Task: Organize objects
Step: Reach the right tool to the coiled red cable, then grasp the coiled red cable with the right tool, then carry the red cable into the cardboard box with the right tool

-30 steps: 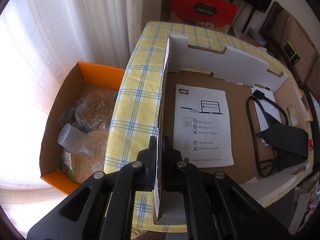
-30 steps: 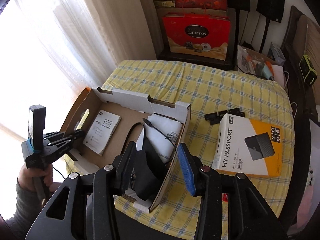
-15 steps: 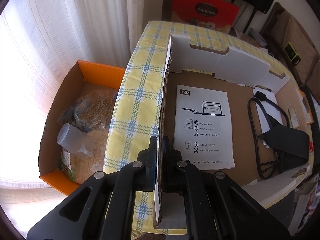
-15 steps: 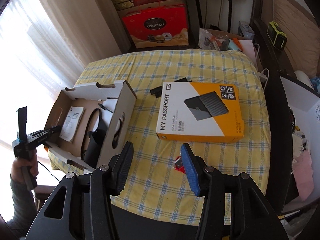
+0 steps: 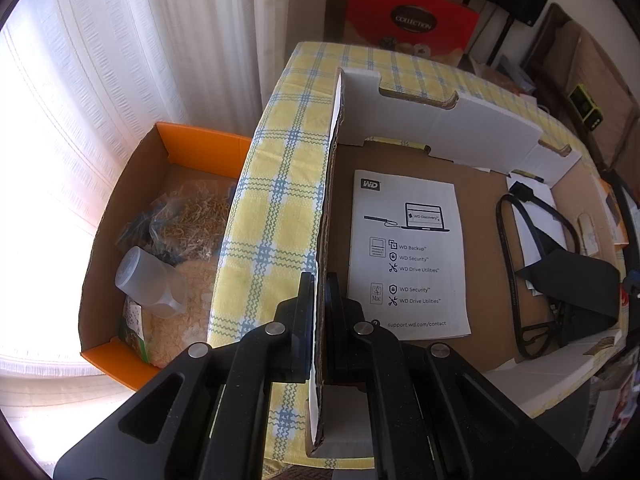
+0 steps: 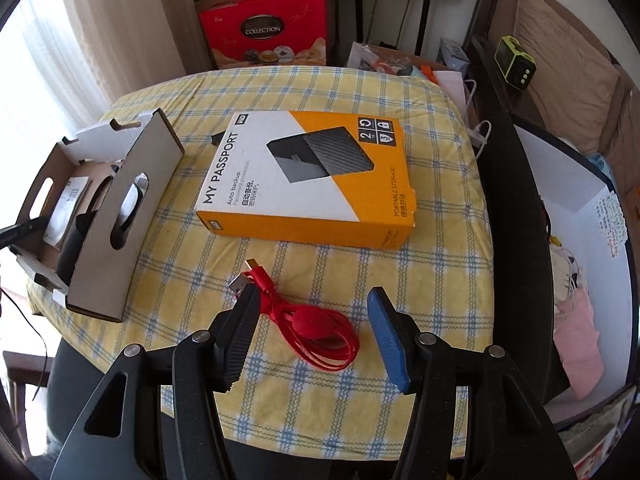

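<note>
Now the right gripper (image 6: 312, 336) has swung from the cardboard tray (image 5: 460, 128) to the red cable (image 6: 316, 330) on the near tabletop (image 6: 320, 264), jaws widening astride it, ungrasped; left gripper (image 5: 318, 312) clamps the tray's wall

My left wrist view looks steeply down along its claw, very near the cardboard tray (image 5: 416, 148) wall, while my right wrist view looks down from higher and further back over the checked tablecloth (image 6: 432, 264), and both views share this tray (image 6: 100, 240) and cloth.
</note>
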